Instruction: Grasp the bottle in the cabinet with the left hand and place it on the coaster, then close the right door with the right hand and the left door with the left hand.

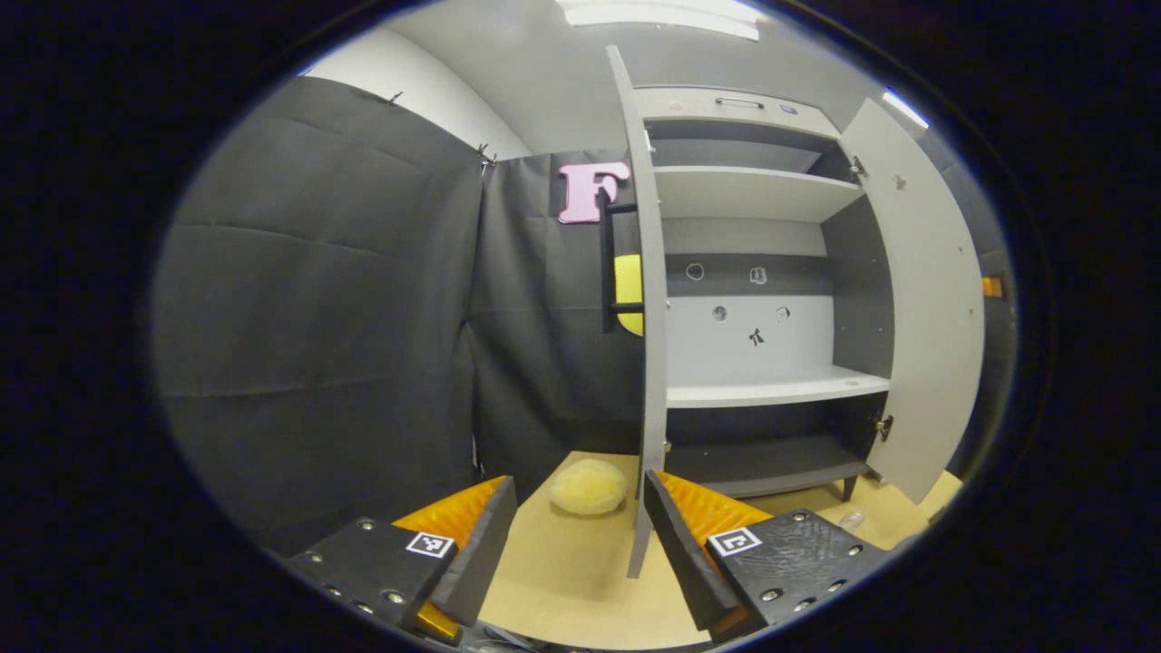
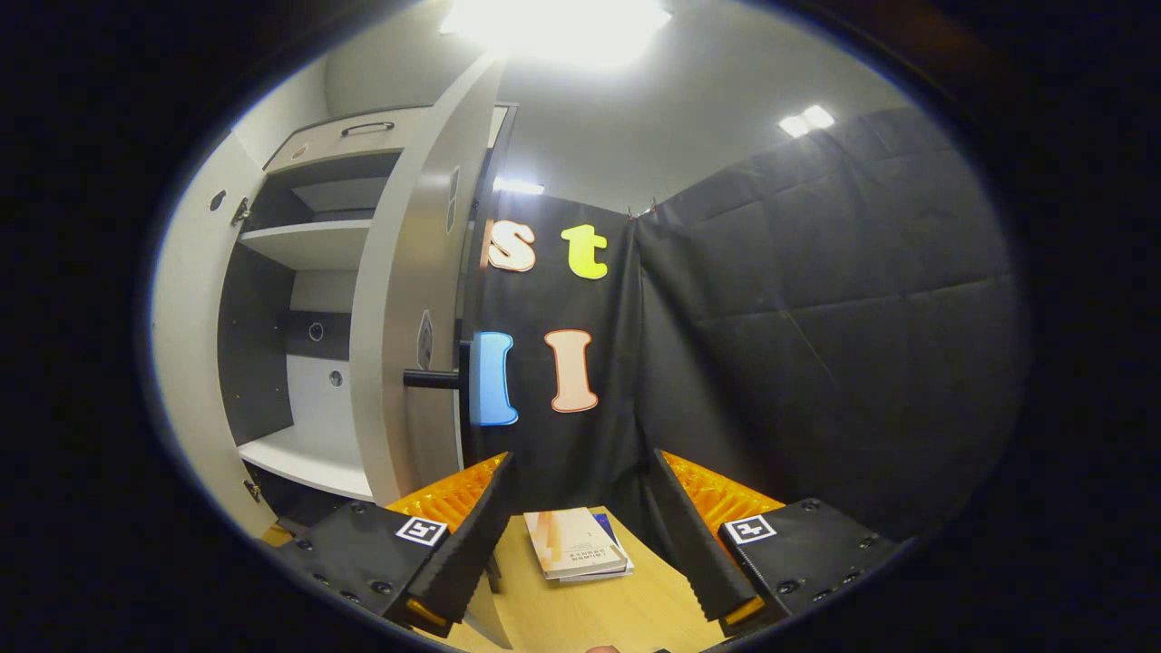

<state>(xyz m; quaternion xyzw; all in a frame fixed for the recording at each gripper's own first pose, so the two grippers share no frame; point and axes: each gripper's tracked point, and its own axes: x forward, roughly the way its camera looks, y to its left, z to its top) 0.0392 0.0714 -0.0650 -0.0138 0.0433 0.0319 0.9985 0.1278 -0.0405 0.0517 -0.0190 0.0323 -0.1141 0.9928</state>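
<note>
The grey cabinet (image 1: 771, 392) stands on the wooden table with both doors swung open, and its shelves look bare. I see the left door (image 1: 648, 345) edge-on, its black handle (image 1: 606, 263) facing left and its lower edge just in front of my right fingertip. My left gripper (image 1: 580, 490) is open and holds nothing. The right door (image 1: 925, 299) hangs open at the right. In the right gripper view that door (image 2: 399, 317) and its black handle (image 2: 435, 379) stand to the left, ahead of my right gripper (image 2: 580, 464), which is open with nothing in it.
A pale yellow fluffy round pad (image 1: 590, 487) lies on the table (image 1: 562, 580) in front of the left gripper. A small clear thing (image 1: 851, 520) sits near the right door's foot, too small to identify. Stacked books (image 2: 576, 544) lie ahead of the right gripper.
</note>
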